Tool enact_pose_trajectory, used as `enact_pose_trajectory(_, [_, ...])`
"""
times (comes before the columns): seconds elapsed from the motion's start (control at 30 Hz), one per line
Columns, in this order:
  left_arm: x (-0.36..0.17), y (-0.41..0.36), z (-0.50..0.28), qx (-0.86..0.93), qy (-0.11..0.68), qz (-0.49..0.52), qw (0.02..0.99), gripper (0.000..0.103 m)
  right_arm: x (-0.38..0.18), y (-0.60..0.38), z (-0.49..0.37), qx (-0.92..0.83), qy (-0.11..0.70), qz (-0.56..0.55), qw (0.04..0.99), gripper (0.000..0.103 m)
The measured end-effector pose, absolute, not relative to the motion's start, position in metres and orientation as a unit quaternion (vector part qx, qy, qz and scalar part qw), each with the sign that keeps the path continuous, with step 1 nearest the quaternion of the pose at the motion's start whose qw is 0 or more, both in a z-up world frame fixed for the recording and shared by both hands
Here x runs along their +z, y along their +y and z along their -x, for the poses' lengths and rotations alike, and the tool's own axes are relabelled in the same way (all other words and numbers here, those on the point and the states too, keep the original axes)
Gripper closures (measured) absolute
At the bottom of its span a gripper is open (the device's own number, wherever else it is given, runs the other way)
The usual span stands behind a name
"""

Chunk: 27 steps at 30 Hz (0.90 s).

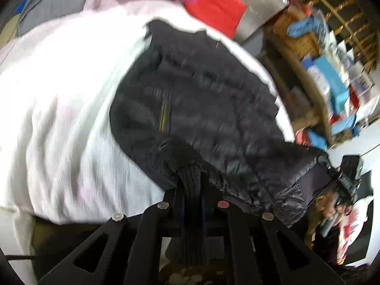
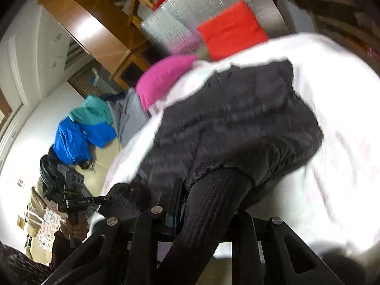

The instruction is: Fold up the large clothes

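The puffy black quilted jacket (image 1: 201,90) lies on the white bed (image 1: 59,118), not folded yet. Each hand-held gripper, left (image 1: 192,180) and right (image 2: 213,197), pinches a ribbed cuff.

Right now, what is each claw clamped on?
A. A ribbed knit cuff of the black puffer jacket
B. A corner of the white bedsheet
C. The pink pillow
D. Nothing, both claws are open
A. In each wrist view a ribbed cuff runs between the fingers: the left claw and the right claw both pinch the black puffer jacket, which lies spread on the white bedsheet.
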<state>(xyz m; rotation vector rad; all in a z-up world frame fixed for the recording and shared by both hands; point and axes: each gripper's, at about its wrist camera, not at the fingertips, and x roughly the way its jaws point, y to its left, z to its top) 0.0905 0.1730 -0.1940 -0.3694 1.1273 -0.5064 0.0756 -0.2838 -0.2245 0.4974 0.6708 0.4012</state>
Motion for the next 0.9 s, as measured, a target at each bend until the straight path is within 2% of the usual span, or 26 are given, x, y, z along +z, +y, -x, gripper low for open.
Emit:
enact_pose_trajectory(0.2, [-0.123, 0.159, -0.180, -0.243, 0.478, 0.163, 0.828, 0.092, -0.166, -0.300, -0.138, 0.167, 0.259, -0.236, 0.921, 0.083])
enact_pose_trajectory(0.43, [-0.095, 0.138, -0.335, -0.211, 0.458, 0.188, 0.843, 0.092, -0.135, -0.336, -0.278, 0.103, 0.219, -0.280, 0.929, 0.083])
enact_pose_trajectory(0.7, [-0.154, 0.110, -0.459, -0.167, 0.493, 0.186, 0.833, 0.093, -0.179, -0.365, -0.432, 0.019, 0.257, -0.307, 0.916, 0.086])
enact_pose_trajectory(0.9, [-0.201, 0.101, -0.498, -0.150, 0.513, 0.197, 0.822, 0.093, -0.217, -0.388, -0.484, -0.025, 0.263, -0.319, 0.910, 0.087])
